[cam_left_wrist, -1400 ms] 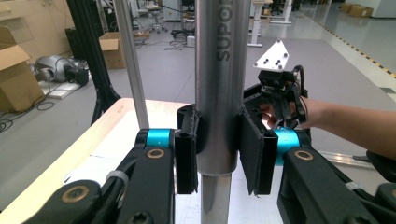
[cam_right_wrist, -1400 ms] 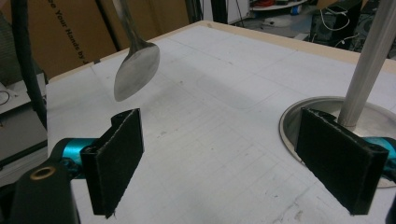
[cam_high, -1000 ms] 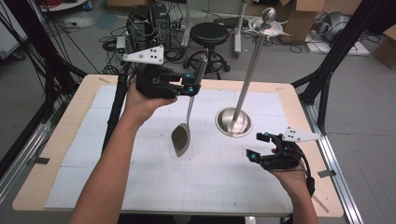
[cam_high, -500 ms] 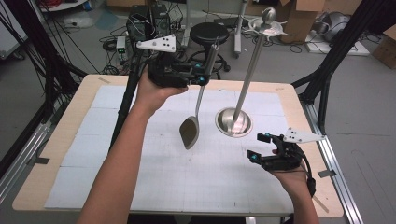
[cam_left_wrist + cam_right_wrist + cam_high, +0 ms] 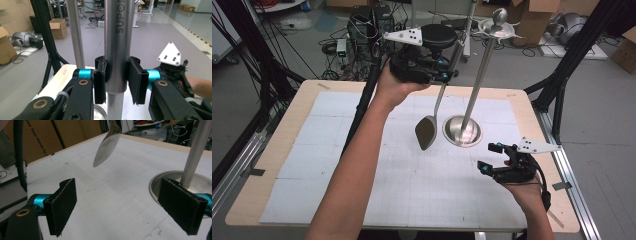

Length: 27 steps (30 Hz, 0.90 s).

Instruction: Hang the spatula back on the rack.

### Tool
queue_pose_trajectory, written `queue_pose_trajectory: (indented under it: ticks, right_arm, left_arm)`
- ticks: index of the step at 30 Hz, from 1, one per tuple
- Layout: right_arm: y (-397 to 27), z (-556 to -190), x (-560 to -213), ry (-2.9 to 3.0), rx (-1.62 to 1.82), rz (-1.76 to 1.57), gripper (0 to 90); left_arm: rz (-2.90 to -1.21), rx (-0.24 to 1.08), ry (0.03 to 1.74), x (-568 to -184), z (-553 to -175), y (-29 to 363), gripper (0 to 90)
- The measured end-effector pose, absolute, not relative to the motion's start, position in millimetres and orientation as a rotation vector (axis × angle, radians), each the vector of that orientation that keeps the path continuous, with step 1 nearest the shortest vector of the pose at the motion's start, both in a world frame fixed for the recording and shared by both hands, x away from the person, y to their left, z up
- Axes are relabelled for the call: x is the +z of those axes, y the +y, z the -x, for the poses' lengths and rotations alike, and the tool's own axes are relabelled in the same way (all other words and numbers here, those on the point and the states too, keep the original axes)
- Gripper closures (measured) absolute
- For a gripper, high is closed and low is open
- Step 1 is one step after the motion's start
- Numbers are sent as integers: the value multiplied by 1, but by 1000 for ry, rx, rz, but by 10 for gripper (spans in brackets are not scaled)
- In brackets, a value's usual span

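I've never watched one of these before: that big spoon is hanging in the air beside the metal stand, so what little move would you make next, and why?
Probably carry the spoon a little further toward the top of the stand and line its handle up there. The left gripper is clamped on the handle, the bowl hangs clear of the table, and the right gripper rests open and apart near the stand's base.

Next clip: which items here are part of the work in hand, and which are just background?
In use:
- large metal spoon, handle clamped in the left gripper, bowl hanging above the table
- metal stand with round base and hooks at the top
- right gripper, jaws open, low beside the base

Lying about:
- stool
- cardboard boxes
- floor cables
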State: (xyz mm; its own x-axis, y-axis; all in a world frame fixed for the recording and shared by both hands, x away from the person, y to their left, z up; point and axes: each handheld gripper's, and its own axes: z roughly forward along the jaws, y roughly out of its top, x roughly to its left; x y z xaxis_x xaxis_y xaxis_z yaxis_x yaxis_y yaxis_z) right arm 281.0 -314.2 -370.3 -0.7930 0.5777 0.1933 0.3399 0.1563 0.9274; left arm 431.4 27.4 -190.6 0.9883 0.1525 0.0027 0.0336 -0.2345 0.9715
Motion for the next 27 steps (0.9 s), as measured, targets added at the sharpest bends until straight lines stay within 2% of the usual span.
queue_pose_trajectory:
  ticks: [13,27]
  right_arm:
    - [-320,-279,-373,2217,1702,-921,149]
    - [-322,-276,-373,2210,1704,-921,149]
  left_arm:
    - [-1835,109,196,-193,-457,13,692]
    - [-1866,109,223,-195,-468,3,692]
